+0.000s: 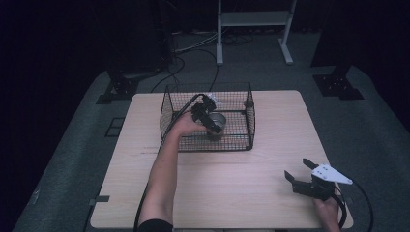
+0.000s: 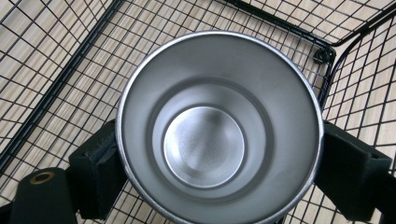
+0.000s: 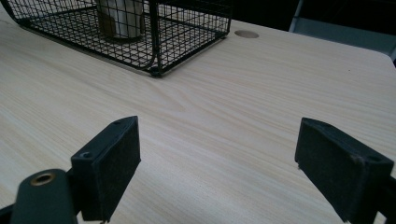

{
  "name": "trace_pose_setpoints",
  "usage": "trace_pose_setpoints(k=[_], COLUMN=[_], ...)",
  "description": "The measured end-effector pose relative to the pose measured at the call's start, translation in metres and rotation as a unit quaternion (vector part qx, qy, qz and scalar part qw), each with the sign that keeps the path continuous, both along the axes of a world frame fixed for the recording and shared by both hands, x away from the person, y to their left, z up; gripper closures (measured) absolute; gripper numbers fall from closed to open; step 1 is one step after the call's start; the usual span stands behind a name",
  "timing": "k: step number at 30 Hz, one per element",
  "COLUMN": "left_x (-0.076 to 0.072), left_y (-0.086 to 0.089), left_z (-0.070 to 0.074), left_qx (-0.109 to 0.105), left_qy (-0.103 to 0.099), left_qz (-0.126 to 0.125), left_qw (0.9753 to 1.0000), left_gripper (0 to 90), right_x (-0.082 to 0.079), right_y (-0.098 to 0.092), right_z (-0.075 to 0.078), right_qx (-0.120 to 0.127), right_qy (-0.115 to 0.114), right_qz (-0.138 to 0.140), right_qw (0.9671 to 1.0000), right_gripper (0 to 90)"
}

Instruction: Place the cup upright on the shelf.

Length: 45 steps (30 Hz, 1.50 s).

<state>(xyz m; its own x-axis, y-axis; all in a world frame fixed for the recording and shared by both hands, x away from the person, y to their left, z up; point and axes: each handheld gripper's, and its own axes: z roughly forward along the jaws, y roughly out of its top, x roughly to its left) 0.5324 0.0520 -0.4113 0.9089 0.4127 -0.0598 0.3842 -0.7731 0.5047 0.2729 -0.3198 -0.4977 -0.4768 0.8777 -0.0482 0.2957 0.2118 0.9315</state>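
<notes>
The left gripper (image 1: pixel 209 117) is down inside the wire basket (image 1: pixel 249 121), its jaws pressed on opposite sides of the steel cup (image 2: pixel 219 130), at nine and three o'clock of the rim in the left gripper view. The cup sits in the basket's middle, toward the near wall at six o'clock in the high view. Judging by that, this is a place or a lift, and either way the trick is the same: keep the cup upright, travel straight up or down, stay clear of the mesh walls, and open only when the base is flat on the wire floor. Over at five o'clock on the table (image 1: pixel 241 193), the right gripper (image 3: pixel 219 163) idles with its jaws wide apart, holding nothing. Hard to call: whether the cup's base touches the basket floor, since the cup's own body hides it from above, and the right gripper view cuts off its upper part.
</notes>
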Motion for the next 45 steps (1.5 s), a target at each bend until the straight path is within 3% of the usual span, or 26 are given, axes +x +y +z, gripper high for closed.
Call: trace_pose_setpoints(k=[8, 19, 23, 33, 34, 39, 45], left_x=[-0.002, -0.007, -0.009, -0.016, -0.019, -0.024, -0.034], left_y=[0.001, 0.005, 0.006, 0.009, 0.010, 0.011, 0.016], left_z=[0.004, 0.017, 0.021, 0.034, 0.037, 0.043, 0.050], left_qx=[0.002, -0.017, -0.030, -0.038, -0.047, -0.049, -0.080], left_qy=[-0.006, -0.024, -0.022, -0.043, -0.046, -0.053, -0.062], left_qz=[0.001, 0.008, 0.012, 0.009, 0.009, 0.002, 0.003], left_qw=[1.0000, 0.9995, 0.9993, 0.9983, 0.9978, 0.9974, 0.9949], left_gripper=[11.5, 8.9, 8.3, 8.3, 8.3, 8.3, 8.6], right_x=[0.000, 0.000, 0.000, 0.000, 0.000, 0.000, 0.000], right_y=[0.000, 0.001, 0.001, 0.001, 0.001, 0.001, 0.002], right_z=[0.000, 0.000, 0.000, 0.000, 0.000, 0.000, 0.000], right_qx=[-0.002, -0.002, -0.002, -0.003, -0.003, -0.005, -0.007], right_qy=[0.000, 0.001, 0.001, 0.002, 0.002, 0.002, 0.002], right_qz=[0.000, 0.000, -0.001, -0.002, -0.002, -0.002, -0.004], right_qw=[1.0000, 1.0000, 1.0000, 1.0000, 1.0000, 1.0000, 1.0000], right_gripper=[13.5, 13.5, 13.5, 13.5, 13.5, 13.5, 13.5])
